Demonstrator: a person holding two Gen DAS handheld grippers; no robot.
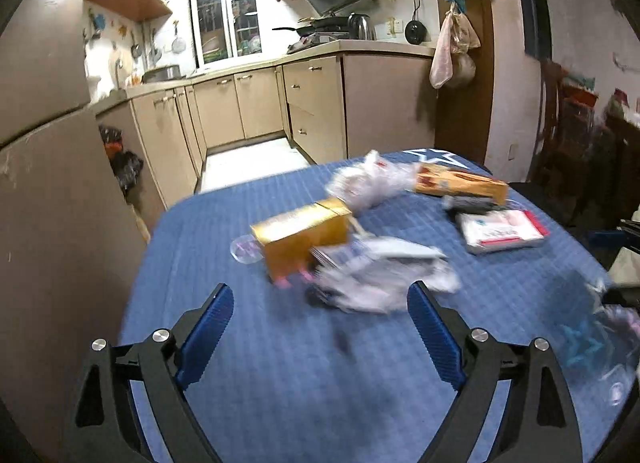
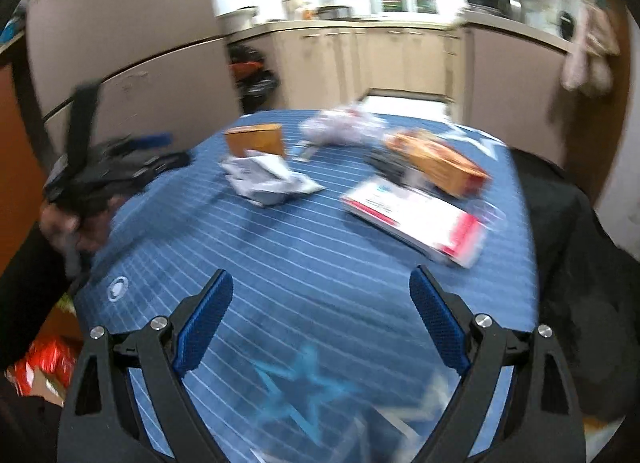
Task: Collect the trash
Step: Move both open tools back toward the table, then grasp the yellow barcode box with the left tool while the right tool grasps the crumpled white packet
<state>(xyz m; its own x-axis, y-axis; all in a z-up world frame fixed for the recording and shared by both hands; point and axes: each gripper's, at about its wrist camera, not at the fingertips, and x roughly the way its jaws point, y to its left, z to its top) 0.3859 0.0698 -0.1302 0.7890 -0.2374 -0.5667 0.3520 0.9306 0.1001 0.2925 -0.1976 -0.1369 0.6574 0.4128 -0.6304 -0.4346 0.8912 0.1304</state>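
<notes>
Trash lies scattered on the blue tabletop (image 1: 248, 363), apparently awaiting pickup: crumpled white wrapper (image 1: 380, 283) just beside gold box (image 1: 304, 233), flat red-white packet (image 1: 504, 229) farther off. Left gripper (image 1: 320, 327) hovers near the wrapper, jaws spread wide, empty. Right gripper (image 2: 320, 323) likewise released, touching nothing.

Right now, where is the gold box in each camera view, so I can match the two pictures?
Left wrist view: the gold box sits mid-frame on the blue tablecloth, just beyond the crumpled white wrapper.
Right wrist view: the gold box is upper left of centre, at the table's far side, behind the crumpled white wrapper.
Shared landmark: the red-and-white packet, right of it in both.
</notes>
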